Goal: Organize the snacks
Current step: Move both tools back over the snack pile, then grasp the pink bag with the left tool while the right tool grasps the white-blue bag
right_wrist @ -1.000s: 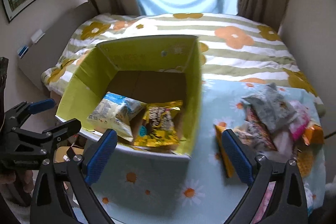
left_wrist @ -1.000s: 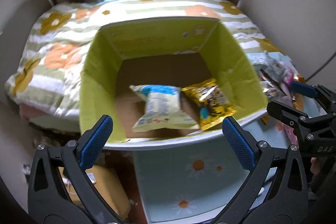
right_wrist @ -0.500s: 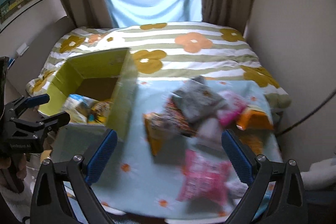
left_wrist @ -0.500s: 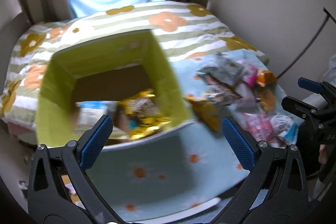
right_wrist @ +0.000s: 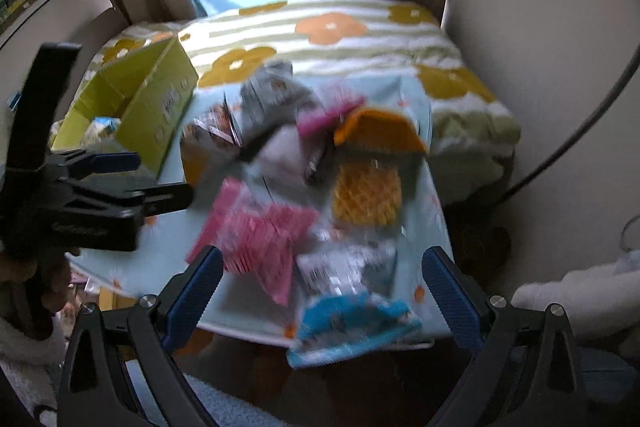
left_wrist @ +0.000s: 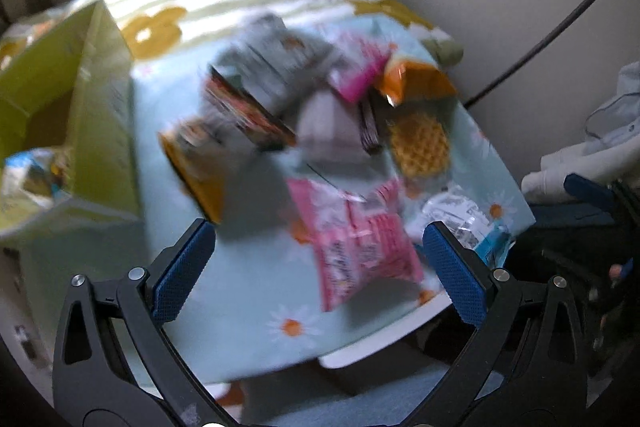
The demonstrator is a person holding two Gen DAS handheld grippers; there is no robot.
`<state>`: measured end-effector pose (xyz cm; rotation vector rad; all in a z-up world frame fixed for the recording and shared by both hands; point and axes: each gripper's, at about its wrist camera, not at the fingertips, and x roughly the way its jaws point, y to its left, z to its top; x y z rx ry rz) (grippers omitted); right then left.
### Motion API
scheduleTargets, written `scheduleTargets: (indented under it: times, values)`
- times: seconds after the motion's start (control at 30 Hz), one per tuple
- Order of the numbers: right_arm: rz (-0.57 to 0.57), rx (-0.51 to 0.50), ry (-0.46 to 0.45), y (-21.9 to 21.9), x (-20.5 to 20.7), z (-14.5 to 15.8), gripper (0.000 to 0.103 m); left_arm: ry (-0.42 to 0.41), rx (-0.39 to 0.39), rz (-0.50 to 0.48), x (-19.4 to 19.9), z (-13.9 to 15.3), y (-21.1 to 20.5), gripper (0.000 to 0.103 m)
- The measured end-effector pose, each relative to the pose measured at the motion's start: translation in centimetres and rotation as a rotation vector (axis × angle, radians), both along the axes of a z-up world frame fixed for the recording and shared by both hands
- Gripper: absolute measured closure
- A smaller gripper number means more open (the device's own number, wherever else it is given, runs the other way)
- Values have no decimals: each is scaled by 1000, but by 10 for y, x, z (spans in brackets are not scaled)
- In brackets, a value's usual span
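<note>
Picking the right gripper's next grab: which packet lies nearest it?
The blue packet, overhanging the table's front edge between the open fingers; the pink packet lies farther back.

We can read no text in either view. The snack packets (left_wrist: 360,247) heaped on the surface (left_wrist: 240,299) carry printing, but motion blur smears it beyond reading. The pink packet (right_wrist: 256,239) shows white marks that are perhaps lettering, yet no word comes clear. The outer wall of the yellow-green box (right_wrist: 168,107) bears a dark printed patch, also unreadable. The blue packet (right_wrist: 352,323) at the near edge shows only smeared colour.
</note>
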<state>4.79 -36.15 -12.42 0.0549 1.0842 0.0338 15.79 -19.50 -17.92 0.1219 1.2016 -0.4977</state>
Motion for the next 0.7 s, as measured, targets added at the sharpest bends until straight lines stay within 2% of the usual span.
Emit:
scheduleTargets:
  times: [0.13,0.23,0.3,0.4,0.53,0.7]
  values:
    - [8,17,57,-15,-7,-25,4,111,4,16,-4,-34,-23,0]
    - [3,61,95,-24,-7,-42,4,155,16,39,-2,-52,-33,0]
    - [4,83,116,-26,-7,-51,4,170,30,52,0,-62,-39,0]
    - [12,62,148,-24,-4,-67,4,163,87,68,3,-73,-44,0]
    - [30,41,180,-20,1,-86,4,199,74,61,7,-87,-48,0]
    - [15,61,216,-27,3,-99,4,227,106,33,9,-104,-55,0]
